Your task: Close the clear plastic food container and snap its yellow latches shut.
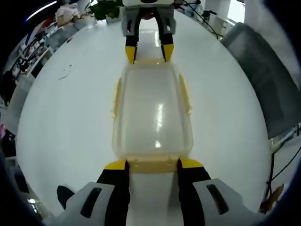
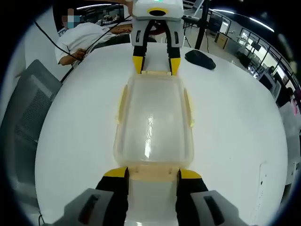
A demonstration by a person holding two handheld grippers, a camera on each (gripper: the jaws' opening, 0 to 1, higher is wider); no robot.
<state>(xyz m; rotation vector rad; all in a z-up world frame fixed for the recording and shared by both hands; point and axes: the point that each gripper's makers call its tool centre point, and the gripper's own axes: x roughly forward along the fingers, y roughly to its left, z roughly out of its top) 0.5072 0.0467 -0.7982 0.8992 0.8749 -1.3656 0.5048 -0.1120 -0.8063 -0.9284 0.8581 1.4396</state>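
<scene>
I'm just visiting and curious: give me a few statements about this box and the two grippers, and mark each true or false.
1. The container sits on a white table. True.
2. Its lid is off, lying beside it. False: the lid is on top.
3. One gripper is at each short end of the container. True: the left gripper at one, the right gripper at the other.
4. The latches are red. False: the end latch is yellow.
5. A dark mouse lies on the table. True.
</scene>
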